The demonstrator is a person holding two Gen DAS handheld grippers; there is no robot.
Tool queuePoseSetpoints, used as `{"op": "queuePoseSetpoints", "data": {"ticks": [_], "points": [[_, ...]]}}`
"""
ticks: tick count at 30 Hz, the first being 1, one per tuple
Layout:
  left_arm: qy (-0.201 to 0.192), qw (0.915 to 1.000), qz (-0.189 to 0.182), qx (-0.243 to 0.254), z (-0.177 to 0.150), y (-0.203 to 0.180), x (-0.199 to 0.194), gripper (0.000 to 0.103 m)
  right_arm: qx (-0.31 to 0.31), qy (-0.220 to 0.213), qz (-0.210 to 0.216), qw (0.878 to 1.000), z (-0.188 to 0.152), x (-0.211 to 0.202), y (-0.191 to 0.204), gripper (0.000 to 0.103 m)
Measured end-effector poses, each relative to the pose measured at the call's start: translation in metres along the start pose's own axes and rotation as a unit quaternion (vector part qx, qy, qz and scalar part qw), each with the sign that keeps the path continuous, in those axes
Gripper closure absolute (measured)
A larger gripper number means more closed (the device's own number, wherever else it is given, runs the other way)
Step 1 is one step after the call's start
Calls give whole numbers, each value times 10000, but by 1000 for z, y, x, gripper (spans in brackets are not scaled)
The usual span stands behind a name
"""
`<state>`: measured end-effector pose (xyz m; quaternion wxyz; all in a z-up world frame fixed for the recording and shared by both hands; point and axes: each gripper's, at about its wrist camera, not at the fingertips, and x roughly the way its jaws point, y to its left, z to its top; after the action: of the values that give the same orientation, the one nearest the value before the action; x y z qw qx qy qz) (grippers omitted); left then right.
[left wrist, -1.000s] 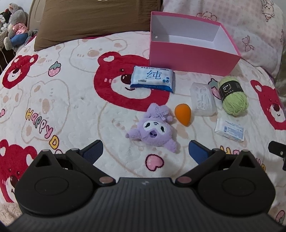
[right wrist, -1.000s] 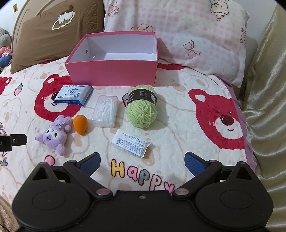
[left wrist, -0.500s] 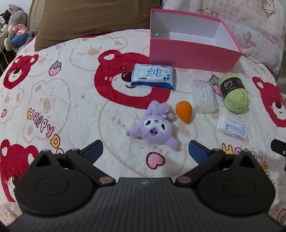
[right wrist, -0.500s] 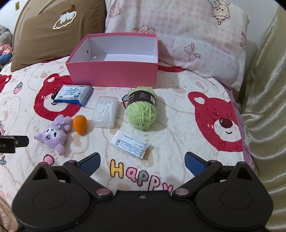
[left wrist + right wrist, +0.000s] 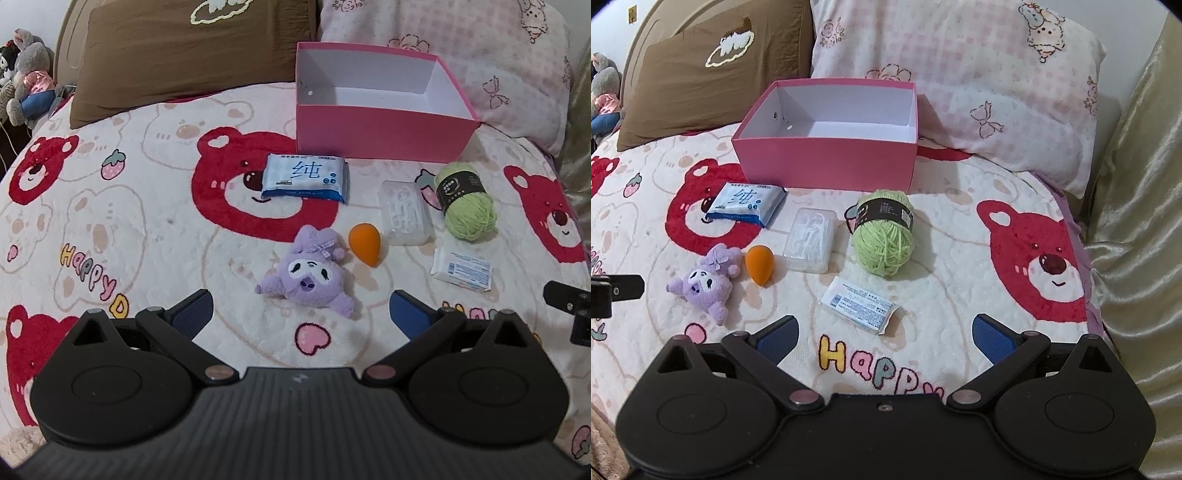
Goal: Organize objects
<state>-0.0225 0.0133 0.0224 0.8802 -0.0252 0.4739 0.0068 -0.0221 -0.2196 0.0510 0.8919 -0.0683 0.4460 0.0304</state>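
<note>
Right wrist view: both tools spread, holding nothing; blanket [image 5: 960,258] reads "Happy", blue tissue pack [image 5: 746,203] reads "纯".

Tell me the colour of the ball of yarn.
Light green, with a black paper band; the ball of yarn shows best in the right wrist view.

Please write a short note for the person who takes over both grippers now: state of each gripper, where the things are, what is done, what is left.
Left gripper: open, empty, above the purple plush toy.
Right gripper: open, empty, near the white flat packet.
Pink cardboard box: open, nothing visible inside, at the pillows.
On the bear-print blanket, in front of the box: blue-white tissue pack, clear plastic case, green yarn ball, orange egg-shaped sponge, the plush, the packet.
Done: nothing packed.
Left: probably all six items into the box.
</note>
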Motion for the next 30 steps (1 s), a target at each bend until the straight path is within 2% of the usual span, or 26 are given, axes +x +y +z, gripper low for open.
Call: {"op": "queuePoseSetpoints", "data": {"ticks": [15, 24, 30], "points": [[3, 9999, 145, 3, -1, 1, 1, 0, -7, 88, -11, 10000, -1, 5, 1, 1], [24, 10000, 31, -22, -1, 0, 2, 0, 3, 73, -5, 10000, -1, 5, -1, 1], [38, 9997, 190, 150, -2, -3, 3, 0, -3, 83, -6, 10000, -1, 5, -1, 1]]}}
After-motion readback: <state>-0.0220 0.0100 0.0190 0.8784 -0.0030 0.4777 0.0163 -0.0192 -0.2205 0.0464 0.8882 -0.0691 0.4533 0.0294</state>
